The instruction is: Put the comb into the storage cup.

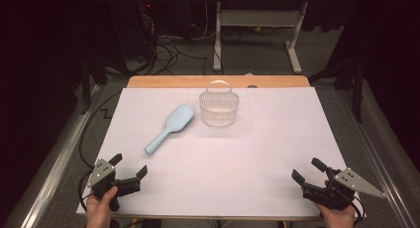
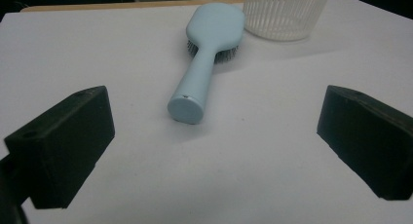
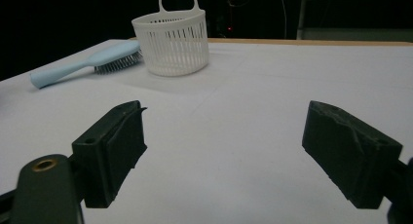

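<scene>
A light blue hairbrush (image 1: 170, 128) lies bristles down on the white table, its handle toward the near left. In the left gripper view the hairbrush (image 2: 204, 58) points its handle end at the camera. A white slatted basket (image 1: 218, 107) with a loop handle stands upright just right of the brush head; the basket (image 3: 171, 41) and the hairbrush (image 3: 83, 63) also appear far off in the right gripper view. My left gripper (image 1: 130, 167) rests at the near left corner, open and empty (image 2: 214, 146). At the near right corner my right gripper (image 1: 308, 171) is open and empty too (image 3: 221, 151).
The white sheet (image 1: 257, 153) covers the table, with a wooden edge (image 1: 163, 82) at the back. Metal rails run along both sides. Cables and a desk frame (image 1: 257, 34) lie on the floor beyond.
</scene>
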`<state>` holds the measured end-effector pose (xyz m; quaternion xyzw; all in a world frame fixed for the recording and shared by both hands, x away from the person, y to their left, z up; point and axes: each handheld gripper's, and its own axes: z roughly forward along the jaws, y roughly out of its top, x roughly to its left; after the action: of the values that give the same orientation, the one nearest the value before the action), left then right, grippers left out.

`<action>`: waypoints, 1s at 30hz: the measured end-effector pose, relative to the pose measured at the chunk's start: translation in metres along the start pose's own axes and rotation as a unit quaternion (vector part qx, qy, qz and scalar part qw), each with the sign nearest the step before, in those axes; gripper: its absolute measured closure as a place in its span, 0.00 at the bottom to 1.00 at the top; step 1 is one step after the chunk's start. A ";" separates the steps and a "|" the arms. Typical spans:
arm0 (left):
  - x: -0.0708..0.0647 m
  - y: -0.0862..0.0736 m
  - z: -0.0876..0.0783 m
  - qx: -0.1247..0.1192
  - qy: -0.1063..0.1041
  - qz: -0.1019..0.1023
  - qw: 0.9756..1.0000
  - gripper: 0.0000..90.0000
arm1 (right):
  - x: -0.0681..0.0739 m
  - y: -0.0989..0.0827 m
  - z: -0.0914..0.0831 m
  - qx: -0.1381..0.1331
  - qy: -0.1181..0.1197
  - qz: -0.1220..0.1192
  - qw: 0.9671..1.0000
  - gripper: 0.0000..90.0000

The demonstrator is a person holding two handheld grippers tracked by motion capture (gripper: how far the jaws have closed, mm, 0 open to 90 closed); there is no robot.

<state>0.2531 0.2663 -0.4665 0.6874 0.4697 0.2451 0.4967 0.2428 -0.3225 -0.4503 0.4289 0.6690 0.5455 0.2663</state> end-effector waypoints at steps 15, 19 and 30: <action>-0.001 0.000 0.000 0.004 -0.003 0.001 1.000 0.00 | 0.000 0.000 0.001 0.004 0.003 0.002 1.000 0.18; -0.001 0.000 -0.001 0.003 -0.004 0.001 1.000 0.00 | 0.000 0.000 0.001 0.003 0.002 0.002 1.000 0.18; -0.003 0.002 0.000 0.004 -0.001 0.009 1.000 0.00 | 0.000 0.000 0.001 0.004 0.005 -0.001 1.000 0.18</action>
<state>0.2527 0.2632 -0.4649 0.6939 0.4635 0.2472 0.4925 0.2437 -0.3214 -0.4505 0.4268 0.6727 0.5448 0.2619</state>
